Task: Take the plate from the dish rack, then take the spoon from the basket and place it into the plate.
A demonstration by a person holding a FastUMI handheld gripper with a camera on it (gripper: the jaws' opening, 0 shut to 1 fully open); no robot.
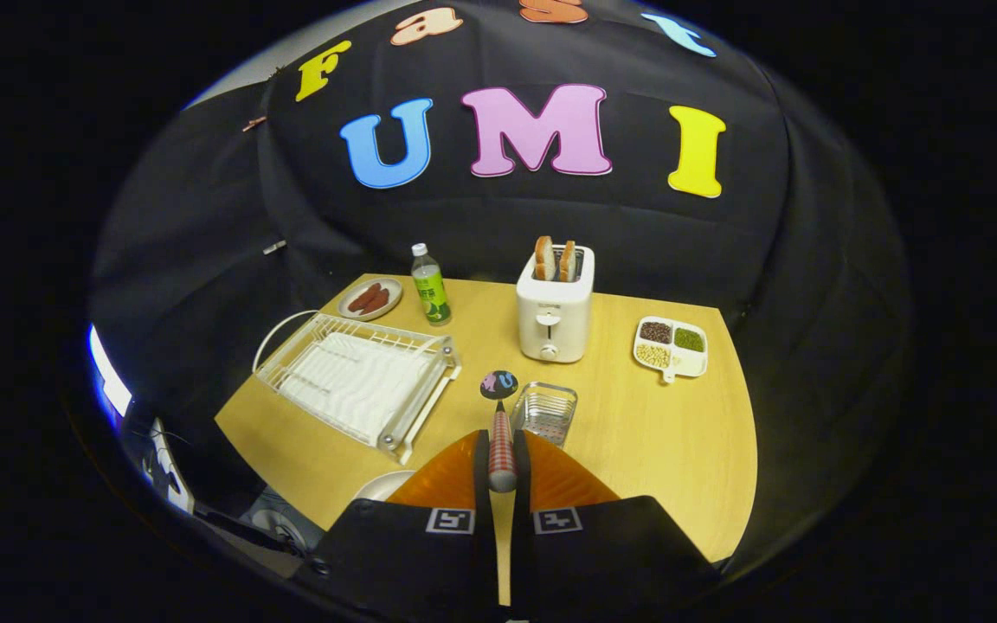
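spoon (501, 433): pinched between the two fingers, checked handle running forward, patterned bowl end sticking out ahead over the table (654, 433); lifted clear of the basket.
plate (382, 484): pale rim just showing at the near table edge, down-left of the fingers, mostly hidden behind the left one; looks out of the rack already.
dish rack (360, 381): white wire, left of the fingers, nothing standing in it.
saucer (370, 299): beyond the rack, holds reddish-brown pieces; not task.
bottle (430, 285): upright, green label, just right of the saucer.
gripper (503, 467): pressed together on the spoon handle, both fingers touching it, grip looks near the handle's end.
basket (544, 414): small metal mesh, just ahead and slightly right of the fingertips, looks empty.
toaster (556, 311): white, two slices up, beyond the basket.
divided dish (671, 348): three compartments of beans or grains, well right.
step in hand (judged): carry spoon to plate.
how to do it well: swing left and back toward the near edge, keep the spoon level, clear the rack corner, lower the bowl end over the plate's middle, let go only when low so it doesn't bounce or slide off the rim.
risk: plate barely visible, so aim is uncertain.
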